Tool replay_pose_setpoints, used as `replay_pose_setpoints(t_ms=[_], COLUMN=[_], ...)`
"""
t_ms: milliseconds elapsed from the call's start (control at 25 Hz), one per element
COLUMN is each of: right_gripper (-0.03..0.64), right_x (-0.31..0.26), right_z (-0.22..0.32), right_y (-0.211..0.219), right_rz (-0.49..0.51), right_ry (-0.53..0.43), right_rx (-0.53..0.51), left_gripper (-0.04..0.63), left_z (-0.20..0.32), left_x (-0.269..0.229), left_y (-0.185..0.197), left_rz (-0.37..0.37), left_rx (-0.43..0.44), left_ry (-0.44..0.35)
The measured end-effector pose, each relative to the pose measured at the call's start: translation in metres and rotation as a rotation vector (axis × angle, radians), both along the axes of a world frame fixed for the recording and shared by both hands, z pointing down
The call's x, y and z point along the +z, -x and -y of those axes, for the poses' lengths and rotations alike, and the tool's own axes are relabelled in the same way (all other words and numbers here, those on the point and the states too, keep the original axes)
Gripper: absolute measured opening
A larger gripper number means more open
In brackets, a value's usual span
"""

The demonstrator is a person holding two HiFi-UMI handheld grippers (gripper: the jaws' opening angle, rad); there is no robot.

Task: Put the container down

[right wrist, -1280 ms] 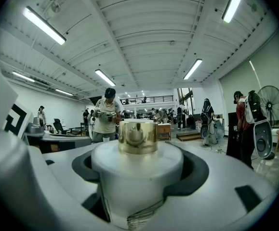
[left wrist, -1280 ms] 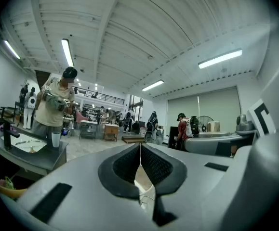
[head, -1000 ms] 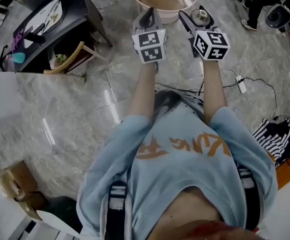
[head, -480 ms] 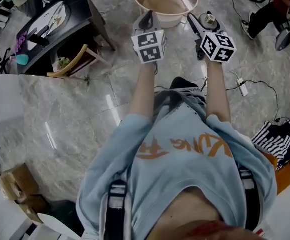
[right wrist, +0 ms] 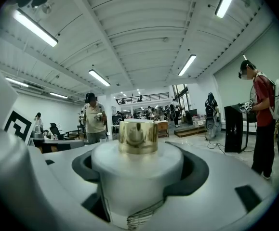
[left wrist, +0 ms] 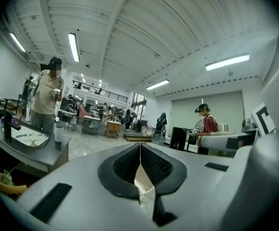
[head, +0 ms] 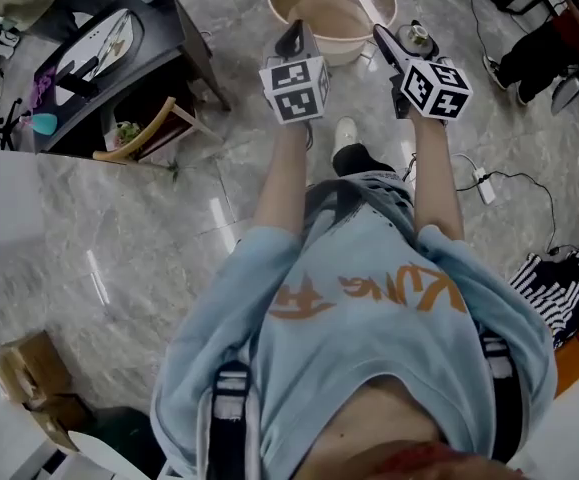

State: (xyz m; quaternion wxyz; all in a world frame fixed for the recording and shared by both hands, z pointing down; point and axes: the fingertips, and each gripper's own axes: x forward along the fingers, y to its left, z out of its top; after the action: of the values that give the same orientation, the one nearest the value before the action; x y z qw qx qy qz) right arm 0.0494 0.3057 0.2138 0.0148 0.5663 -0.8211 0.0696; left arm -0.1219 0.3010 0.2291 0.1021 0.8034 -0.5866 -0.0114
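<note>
a large open workshop hall: ribbed white ceiling (right wrist: pixel 129 28) with strip lights (left wrist: pixel 73 46), a railed mezzanine (right wrist: pixel 139 98) at the back, polished marble floor (head: pixel 149 218) with trailing cables (head: pixel 509 175), people (left wrist: pixel 46 97) standing among work tables (left wrist: pixel 47 155).

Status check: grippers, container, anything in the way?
Left gripper shut, empty. Right gripper shut on white gold-capped container, not yet down. Basin on floor just ahead.

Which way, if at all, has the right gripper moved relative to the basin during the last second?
Yes, slightly: the right gripper, shut on the container, has drifted rightward, away from the basin.
</note>
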Motion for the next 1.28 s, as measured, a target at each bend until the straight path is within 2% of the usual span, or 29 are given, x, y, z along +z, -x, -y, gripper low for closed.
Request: replay_pose_setpoints(t_ms=[280,600,1000,1280], right_gripper=[0.360,0.360,0.360,0.360], right_x=[0.004,0.016,0.063,0.087], right_z=[0.055,0.154,0.297,0.398], right_y=[0.017,0.005,-0.037,-0.074], right_rz=[0.046,0.102,0.068,0.067], right_ry=[-0.019,0.011,0.096,0.161], right_rx=[-0.048,-0.067,-0.094,-0.096], left_gripper=[0.029,0.029,0.029,0.028], left_z=[0.044,0.127,0.261,0.362], left_x=[0.002,0.017,0.082,0.095], left_y=[0.031,0.023,-0.025,-0.070], left_rz=[0.019,0.041,0.078,0.088], left_rx=[-0.068,-0.076,-0.060,-0.039], left_ry=[-0.004,0.042,0.184,0.231])
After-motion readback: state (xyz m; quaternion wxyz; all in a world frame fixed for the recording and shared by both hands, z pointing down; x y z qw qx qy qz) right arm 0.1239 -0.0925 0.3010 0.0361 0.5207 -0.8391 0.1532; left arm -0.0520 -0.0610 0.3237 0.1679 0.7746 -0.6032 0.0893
